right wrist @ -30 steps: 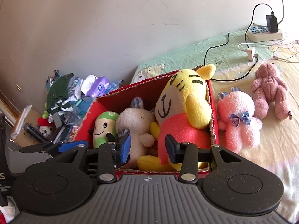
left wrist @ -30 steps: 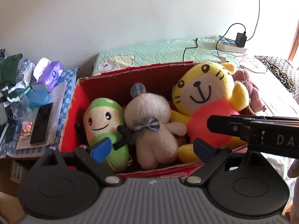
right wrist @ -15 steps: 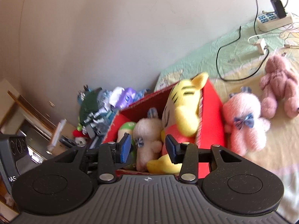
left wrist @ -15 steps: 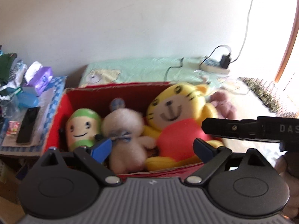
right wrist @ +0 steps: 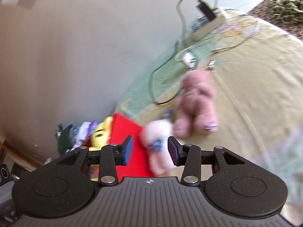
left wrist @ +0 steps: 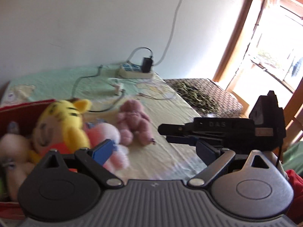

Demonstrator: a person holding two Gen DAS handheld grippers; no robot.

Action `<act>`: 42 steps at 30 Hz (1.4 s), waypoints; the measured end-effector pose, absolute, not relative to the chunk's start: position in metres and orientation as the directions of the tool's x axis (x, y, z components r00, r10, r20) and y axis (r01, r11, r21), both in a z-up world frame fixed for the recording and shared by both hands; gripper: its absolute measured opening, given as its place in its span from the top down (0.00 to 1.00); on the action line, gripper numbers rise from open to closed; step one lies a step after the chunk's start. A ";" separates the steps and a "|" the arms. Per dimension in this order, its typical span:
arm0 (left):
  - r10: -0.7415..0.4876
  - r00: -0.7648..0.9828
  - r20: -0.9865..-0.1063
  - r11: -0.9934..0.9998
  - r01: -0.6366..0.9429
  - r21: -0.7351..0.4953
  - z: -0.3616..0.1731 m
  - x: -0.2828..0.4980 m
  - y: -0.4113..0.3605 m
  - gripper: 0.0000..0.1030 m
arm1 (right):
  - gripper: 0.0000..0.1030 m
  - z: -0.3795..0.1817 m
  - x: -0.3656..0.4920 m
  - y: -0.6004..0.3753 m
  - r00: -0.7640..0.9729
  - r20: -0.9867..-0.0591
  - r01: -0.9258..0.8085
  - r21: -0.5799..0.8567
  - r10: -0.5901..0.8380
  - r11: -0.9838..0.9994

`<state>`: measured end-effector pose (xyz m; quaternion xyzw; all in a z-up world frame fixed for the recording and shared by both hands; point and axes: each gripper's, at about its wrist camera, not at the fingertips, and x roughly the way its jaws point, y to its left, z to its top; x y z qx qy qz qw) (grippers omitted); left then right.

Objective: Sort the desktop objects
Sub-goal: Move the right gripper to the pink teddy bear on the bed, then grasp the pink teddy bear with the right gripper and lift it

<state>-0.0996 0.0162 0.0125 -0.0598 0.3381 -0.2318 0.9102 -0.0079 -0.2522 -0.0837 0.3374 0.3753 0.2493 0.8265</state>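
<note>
a red cardboard box (right wrist: 130, 141) sits at the bed's edge, at about 8 o'clock in both wrist views, with a yellow tiger plush (left wrist: 62, 124) inside it and a pale cream plush (left wrist: 13, 151) beside that, both blurred. judging by this, part of the sorting is done. two toys remain outside on the yellow-green bedsheet (right wrist: 255, 98): a light pink bunny plush (right wrist: 159, 147) just beside the box's right wall, and a mauve bear plush (right wrist: 197, 102) at about 1 o'clock from the bunny, near it.

the right gripper (right wrist: 149, 151) is spread open and empty, its blue pads on either side of the bunny in the view, though whether it touches the toy cannot be told through the blur. the bunny looks like the next thing to go in, then the bear. the left gripper (left wrist: 153, 151) is also spread wide, holding nothing.

farther out, at 12 o'clock, a white power strip (left wrist: 135, 71) and loose cables (left wrist: 85, 79) lie on the bed near the wall.
</note>
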 end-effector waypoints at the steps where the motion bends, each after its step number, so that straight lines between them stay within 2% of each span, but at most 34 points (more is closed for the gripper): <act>1: -0.476 0.647 -0.596 0.878 0.390 -0.277 0.007 -0.096 0.008 0.08 | 0.57 -0.087 -0.004 -0.260 0.592 -0.460 -0.146 0.746 0.661 0.650; 6: -0.466 0.593 -0.657 0.883 0.351 -0.310 -0.023 -0.075 -0.024 0.08 | 0.57 -0.108 0.012 -0.283 0.565 -0.493 -0.097 0.756 0.661 0.647; 12: -0.325 0.606 -0.726 0.941 0.286 -0.182 -0.043 -0.056 -0.049 0.08 | 0.57 -0.132 0.034 -0.297 0.509 -0.519 -0.071 0.770 0.687 0.634; 15: -0.264 0.626 -0.734 0.960 0.247 -0.135 -0.052 -0.046 -0.056 0.08 | 0.57 -0.141 0.046 -0.297 0.486 -0.518 -0.070 0.779 0.704 0.623; 20: -0.238 0.635 -0.735 0.971 0.178 -0.160 -0.064 -0.022 -0.054 0.08 | 0.57 -0.153 0.073 -0.292 0.467 -0.519 -0.092 0.777 0.716 0.623; 27: -0.238 0.662 -0.711 0.971 0.147 -0.188 -0.080 0.011 -0.055 0.08 | 0.57 -0.164 0.105 -0.282 0.431 -0.523 -0.133 0.769 0.735 0.625; 34: -0.248 0.635 -0.732 0.969 0.150 -0.197 -0.099 0.031 -0.058 0.08 | 0.57 -0.177 0.123 -0.276 0.397 -0.512 -0.128 0.791 0.762 0.598; 39: -0.244 0.639 -0.730 0.970 0.146 -0.197 -0.102 0.040 -0.057 0.08 | 0.60 -0.182 0.128 -0.271 0.389 -0.494 -0.129 0.807 0.778 0.577; 42: -0.236 0.640 -0.731 0.972 0.153 -0.179 -0.103 0.044 -0.060 0.08 | 0.71 -0.184 0.132 -0.267 0.373 -0.499 -0.139 0.803 0.782 0.579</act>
